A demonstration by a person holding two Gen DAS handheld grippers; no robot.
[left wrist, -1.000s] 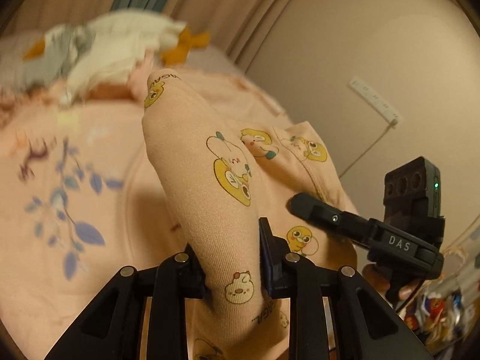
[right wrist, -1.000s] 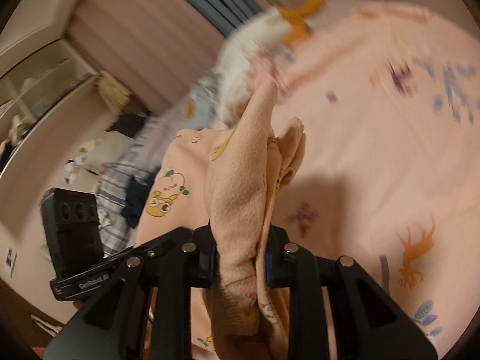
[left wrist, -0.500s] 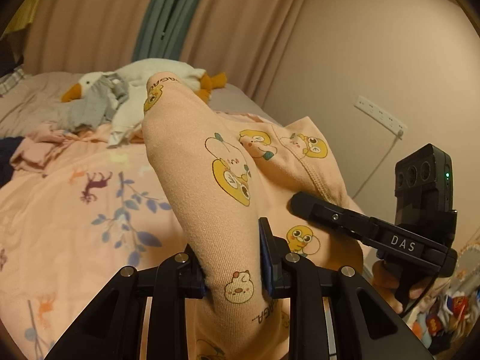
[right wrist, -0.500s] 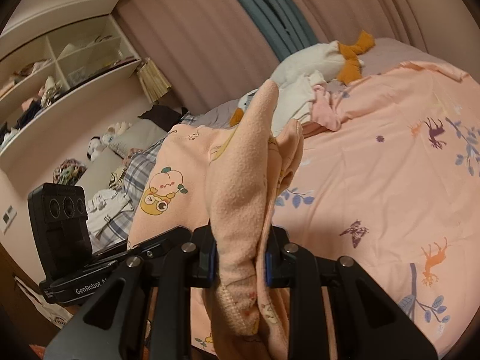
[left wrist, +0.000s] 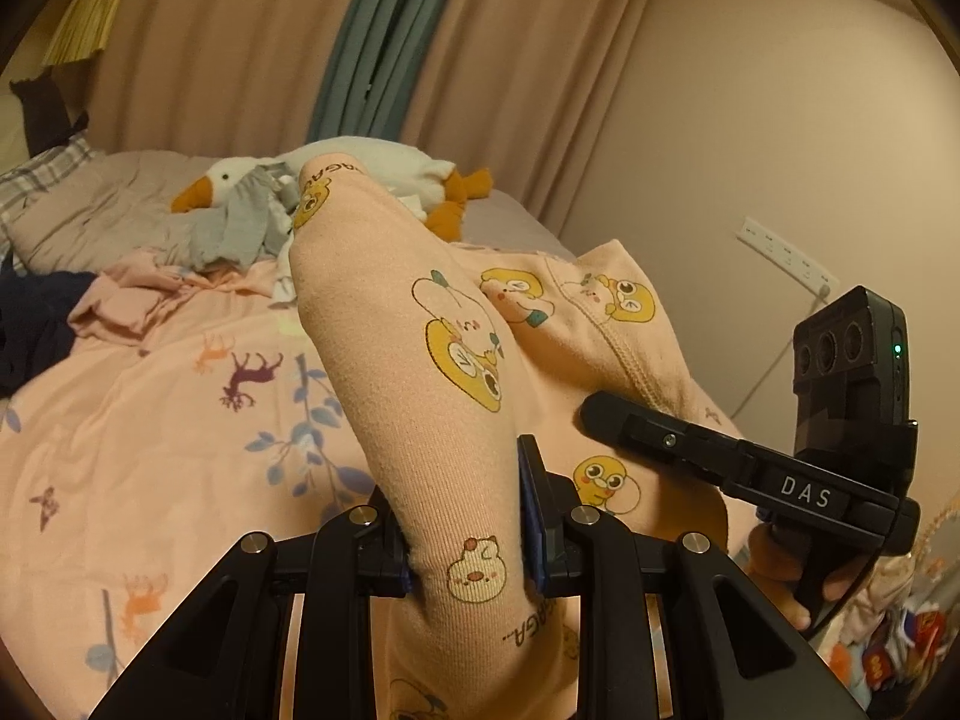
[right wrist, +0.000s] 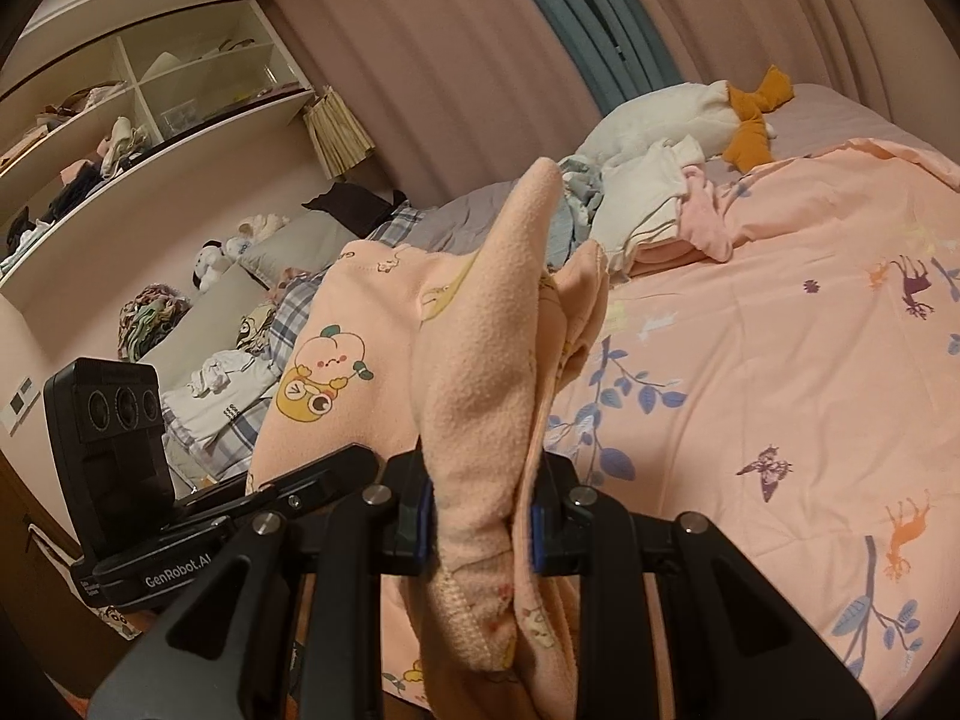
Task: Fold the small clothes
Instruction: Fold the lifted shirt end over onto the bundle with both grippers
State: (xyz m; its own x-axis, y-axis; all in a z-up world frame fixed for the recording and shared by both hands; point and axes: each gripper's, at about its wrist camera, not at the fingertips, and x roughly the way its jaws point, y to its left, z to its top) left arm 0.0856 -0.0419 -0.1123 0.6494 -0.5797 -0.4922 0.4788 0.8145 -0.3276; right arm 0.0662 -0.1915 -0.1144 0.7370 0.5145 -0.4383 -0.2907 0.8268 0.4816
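Observation:
A small peach garment with yellow cartoon prints (left wrist: pixel 420 360) is held up above the bed by both grippers. My left gripper (left wrist: pixel 468 522) is shut on one edge of it; the cloth stands up between the jaws. My right gripper (right wrist: pixel 480 516) is shut on a bunched fleecy part of the same garment (right wrist: pixel 474 372). The right gripper also shows in the left wrist view (left wrist: pixel 750 468), and the left gripper in the right wrist view (right wrist: pixel 228 510). The garment hangs between the two.
A pink bedsheet with animal and leaf prints (right wrist: pixel 780 360) lies below. A white goose plush (left wrist: pixel 360 165) and loose clothes (left wrist: pixel 234 228) lie at the bed's far end. Shelves (right wrist: pixel 120 120) and pillows (right wrist: pixel 282 246) are at left. A wall socket strip (left wrist: pixel 786 255) is at right.
Both grippers have tilted upward with the garment still held, so the views now show more of the curtains and room and less of the bedsheet. The blur has gone.

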